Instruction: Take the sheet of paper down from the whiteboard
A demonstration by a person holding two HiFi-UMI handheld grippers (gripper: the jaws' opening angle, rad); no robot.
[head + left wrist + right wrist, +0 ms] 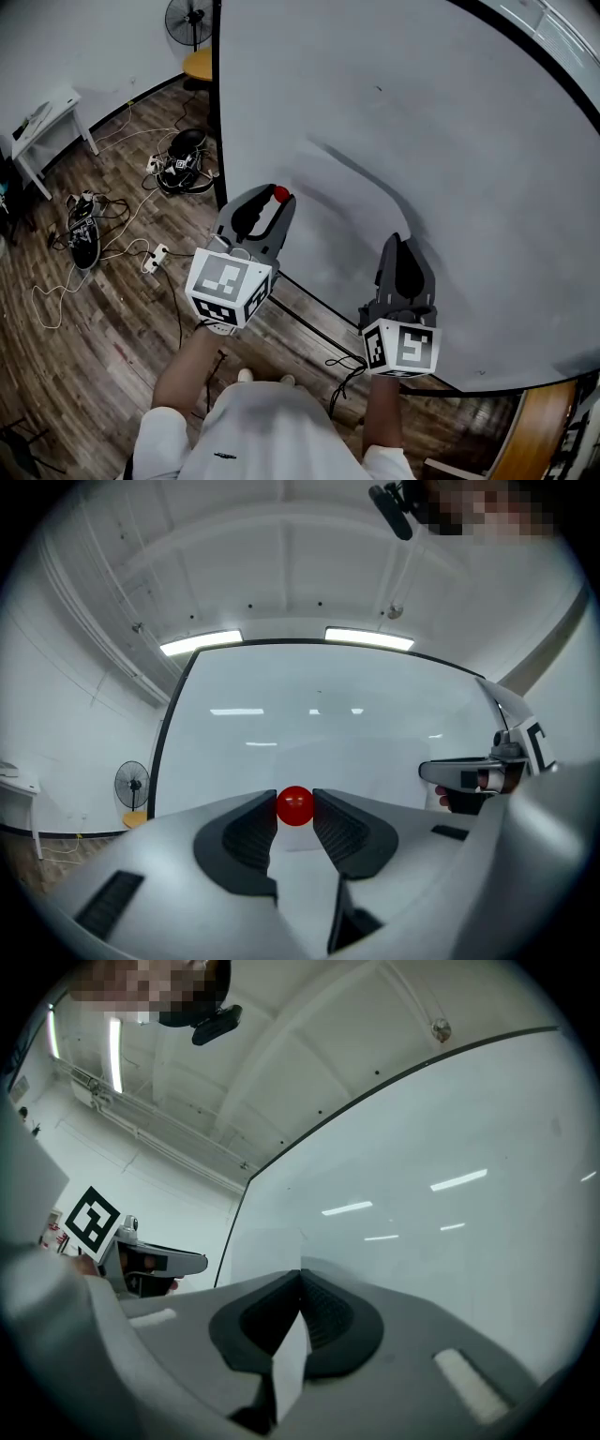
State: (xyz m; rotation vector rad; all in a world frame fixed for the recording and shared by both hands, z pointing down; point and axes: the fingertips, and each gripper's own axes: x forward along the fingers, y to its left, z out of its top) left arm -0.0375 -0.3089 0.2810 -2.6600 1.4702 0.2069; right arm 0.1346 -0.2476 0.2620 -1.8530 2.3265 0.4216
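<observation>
Quick status from us: we're at the part where the sheet (342, 225) is about to come off the whiteboard (450, 141). Our left tongs (270, 208) are clamped on a small red magnet (295, 805), pinched right at the tips. From the head view it sits at the sheet's upper left corner. We honestly can't tell whether it's touching the board or just off it. Our right tongs (300, 1277) are shut on the sheet itself. The right gripper view shows the thin white edge running straight between the jaws, down at the sheet's lower right.

The sheet lies flat against the board between the two tongs. We don't see any other magnet on it.

So our read is that the magnet step is basically in hand and the sheet is secured. The next move should be drawing the magnet clear of the board with the left, then peeling the sheet away with the right. We'd keep that pull gentle and straight back, since a thin sheet held by one edge could slip out or crease.
</observation>
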